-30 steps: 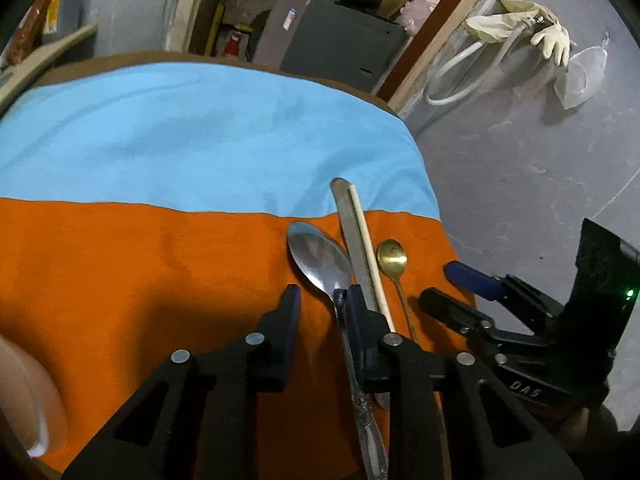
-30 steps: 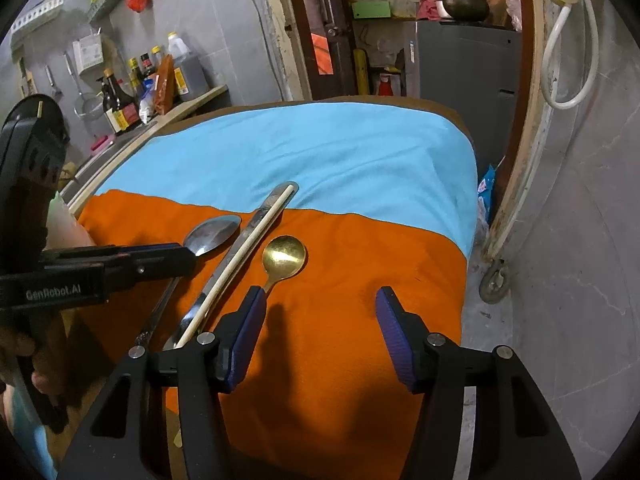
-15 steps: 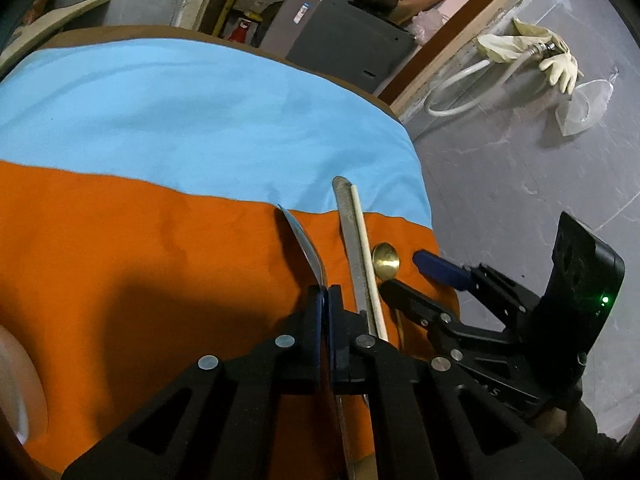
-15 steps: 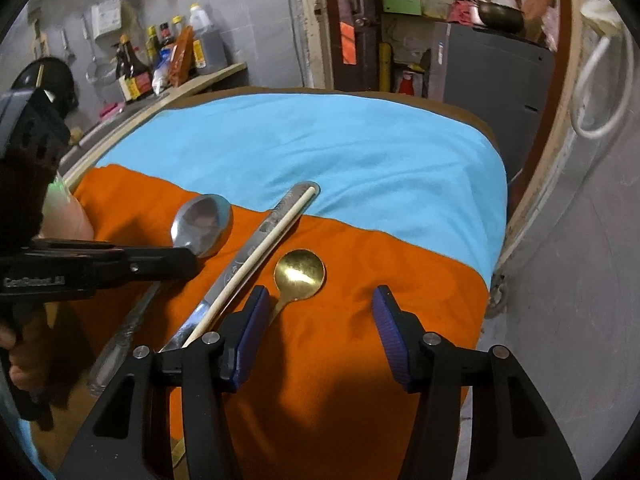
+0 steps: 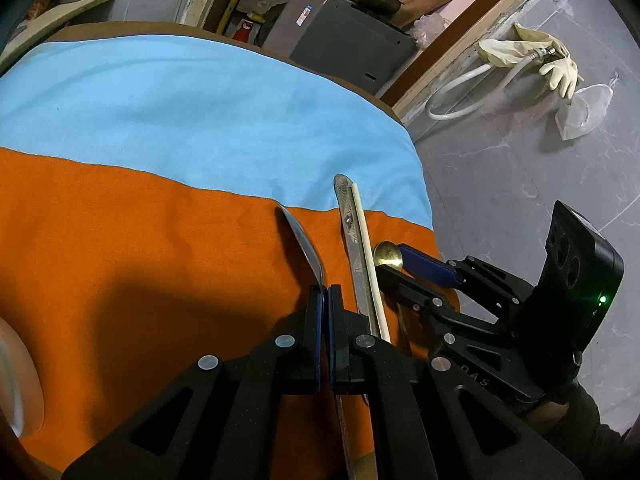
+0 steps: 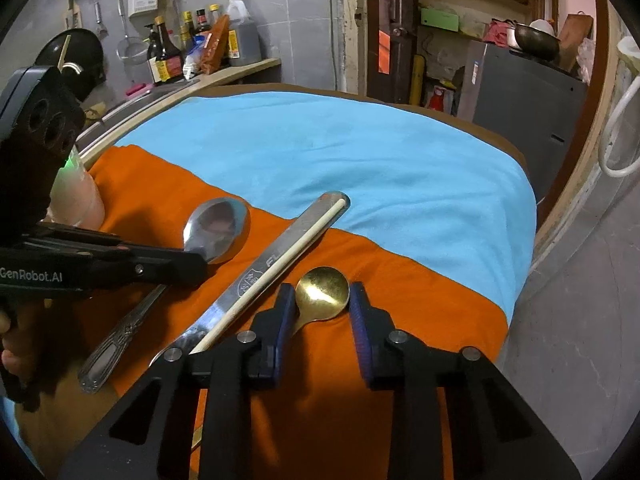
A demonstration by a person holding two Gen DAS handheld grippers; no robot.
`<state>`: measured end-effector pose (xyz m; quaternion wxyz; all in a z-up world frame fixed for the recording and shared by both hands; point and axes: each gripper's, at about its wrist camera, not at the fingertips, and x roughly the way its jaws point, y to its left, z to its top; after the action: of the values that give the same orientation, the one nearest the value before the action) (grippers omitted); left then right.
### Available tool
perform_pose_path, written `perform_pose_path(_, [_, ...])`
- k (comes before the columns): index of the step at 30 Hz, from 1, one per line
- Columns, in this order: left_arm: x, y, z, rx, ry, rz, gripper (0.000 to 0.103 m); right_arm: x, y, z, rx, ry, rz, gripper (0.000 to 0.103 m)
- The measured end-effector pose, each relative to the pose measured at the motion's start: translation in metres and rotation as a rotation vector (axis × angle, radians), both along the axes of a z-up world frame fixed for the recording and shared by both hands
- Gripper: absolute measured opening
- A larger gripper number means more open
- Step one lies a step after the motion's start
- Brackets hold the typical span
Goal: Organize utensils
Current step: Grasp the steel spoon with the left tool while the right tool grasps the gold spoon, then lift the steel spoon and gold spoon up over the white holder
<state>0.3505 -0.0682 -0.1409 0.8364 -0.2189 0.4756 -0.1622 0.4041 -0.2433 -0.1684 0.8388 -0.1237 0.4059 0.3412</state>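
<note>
On the orange cloth [image 6: 420, 320] lie a steel knife [image 6: 280, 256] with a pale chopstick [image 6: 304, 240] on top of it. My left gripper [image 5: 324, 292] is shut on the neck of the silver spoon [image 5: 304, 240], whose bowl [image 6: 216, 228] is tipped on edge in the left wrist view. My right gripper [image 6: 322, 304] is closing, its blue pads close on either side of the bowl of the small gold spoon [image 6: 322, 296], which lies flat. The left wrist view shows the right gripper [image 5: 404, 268] at the gold spoon [image 5: 386, 254], near the table's right edge.
A light blue cloth [image 6: 340, 152] covers the far half of the table. A pinkish cup [image 6: 76, 196] stands at the left behind my left gripper. Bottles [image 6: 168, 56] line a counter at the back left. The grey floor [image 5: 520, 184] drops off to the right.
My left gripper has closed on the silver spoon's neck and rolled its bowl on edge. My right gripper has moved up around the gold spoon's bowl and its jaws have narrowed.
</note>
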Motion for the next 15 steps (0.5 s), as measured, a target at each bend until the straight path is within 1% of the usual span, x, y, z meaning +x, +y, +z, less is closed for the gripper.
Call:
perform_pose_path(3, [-0.0002, -0.0004, -0.0006, -0.001, 0.0, 0.0, 0.001, -0.0002, 0.0005, 0.0007, -0.004, 0.006, -0.007, 0.026])
perform_pose_path(9, [-0.0017, 0.0024, 0.0018, -0.001, 0.0, 0.003, 0.001, -0.0032, 0.0049, 0.0025, -0.029, -0.009, -0.016, 0.025])
perform_pose_path(11, [-0.0037, 0.0033, 0.0044, 0.013, -0.009, 0.0, 0.001, -0.0049, 0.0044, 0.0029, -0.029, -0.012, -0.019, 0.025])
perform_pose_path(13, [-0.0051, 0.0031, 0.005, 0.028, -0.017, -0.007, 0.001, -0.0067, 0.0045, 0.0028, -0.025, -0.009, -0.01, 0.026])
perform_pose_path(15, [-0.0049, 0.0033, 0.003, 0.019, -0.013, -0.001, 0.001, -0.0053, 0.0051, 0.0019, -0.029, -0.002, -0.008, 0.027])
